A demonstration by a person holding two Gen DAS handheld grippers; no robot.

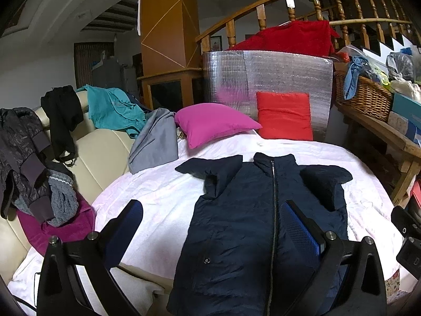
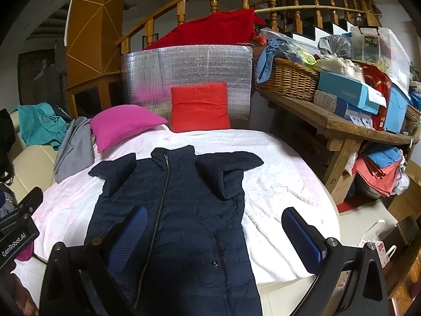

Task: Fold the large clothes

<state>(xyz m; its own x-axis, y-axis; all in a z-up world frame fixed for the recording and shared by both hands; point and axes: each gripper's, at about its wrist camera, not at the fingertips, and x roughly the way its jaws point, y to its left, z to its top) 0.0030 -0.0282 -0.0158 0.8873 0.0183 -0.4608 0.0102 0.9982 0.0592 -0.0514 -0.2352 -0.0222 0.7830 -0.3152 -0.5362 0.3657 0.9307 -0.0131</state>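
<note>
A long navy padded coat [image 1: 252, 226] lies flat and zipped on the white bed cover [image 1: 158, 194], collar toward the pillows, hem hanging over the near edge. Both sleeves are folded in across the chest. It also shows in the right wrist view [image 2: 179, 210]. My left gripper [image 1: 213, 223] is open and empty above the coat's lower left part. My right gripper [image 2: 215, 231] is open and empty above the coat's lower right part, on the bed cover [image 2: 284, 184].
A pink pillow [image 1: 210, 123] and a red pillow [image 1: 284, 115] lie at the bed's head against a silver foil panel [image 1: 265, 76]. A cream sofa [image 1: 100, 152] with clothes stands left. A wooden bench [image 2: 339, 121] with a wicker basket [image 2: 286, 79] and boxes stands right.
</note>
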